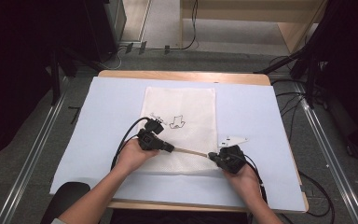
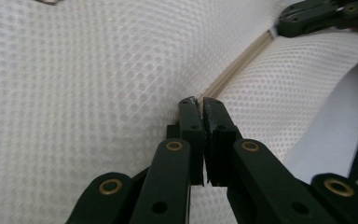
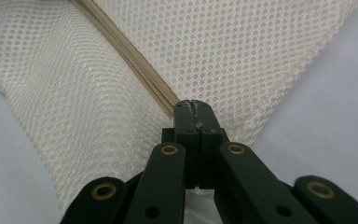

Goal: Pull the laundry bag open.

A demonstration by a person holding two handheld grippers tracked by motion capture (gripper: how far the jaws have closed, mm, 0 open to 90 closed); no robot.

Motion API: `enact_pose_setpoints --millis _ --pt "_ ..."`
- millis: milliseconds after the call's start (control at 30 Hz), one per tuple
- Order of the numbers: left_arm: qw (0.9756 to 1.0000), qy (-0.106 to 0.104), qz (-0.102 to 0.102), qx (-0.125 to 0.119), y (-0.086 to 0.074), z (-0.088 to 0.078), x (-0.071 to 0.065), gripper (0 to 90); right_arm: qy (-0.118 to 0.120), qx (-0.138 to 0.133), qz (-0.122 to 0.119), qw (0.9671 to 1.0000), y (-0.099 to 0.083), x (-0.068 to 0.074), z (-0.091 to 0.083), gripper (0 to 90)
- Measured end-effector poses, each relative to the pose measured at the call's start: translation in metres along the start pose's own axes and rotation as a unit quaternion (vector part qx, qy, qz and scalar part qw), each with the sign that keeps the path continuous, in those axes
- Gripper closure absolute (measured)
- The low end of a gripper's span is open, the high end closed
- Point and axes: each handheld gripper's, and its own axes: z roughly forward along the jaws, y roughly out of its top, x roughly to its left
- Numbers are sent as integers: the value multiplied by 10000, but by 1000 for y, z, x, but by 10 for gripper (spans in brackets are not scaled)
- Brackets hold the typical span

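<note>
White mesh bag (image 1: 179,126) lies flat mid-table, on a pale blue sheet (image 1: 102,116) covering the wooden table (image 1: 182,74); bag's near end reaches toward the table's near edge. Small dark print (image 1: 177,122) on the bag's centre. Beige zipper strip (image 1: 190,151) runs across the bag's near part, lifted taut between both claws. Left claw (image 1: 170,148) pinched tight on the strip's left end (image 2: 233,70), jaws nearly touching. Right claw (image 1: 213,157) clamped on the strip's right end (image 3: 135,56), jaws fully together. Hands grip both tools; cables trail off each. Mesh bunches up around the strip.
</note>
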Motion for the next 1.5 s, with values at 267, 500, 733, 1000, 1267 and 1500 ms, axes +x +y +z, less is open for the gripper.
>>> enact_pose_setpoints --millis 267,500,733,1000,1267,1500 --pt "10000 25 -17 17 -2 -2 2 889 7 -4 6 10000 0 0 0 900" --pt "9999 93 -44 16 -4 -5 4 890 0 -18 4 10000 0 0 0 900" --pt "9999 72 -141 -24 -8 -8 7 890 13 -17 13 10000 0 0 0 900" --pt "9998 64 -171 -42 -9 -11 11 890 16 -26 21 10000 -1 -1 0 900" --pt "9997 85 -216 -54 -13 -16 13 890 21 -37 24 10000 -1 -1 0 900" --pt "9997 117 -199 -26 -15 -17 14 890 3 -40 18 10000 -1 0 0 900"
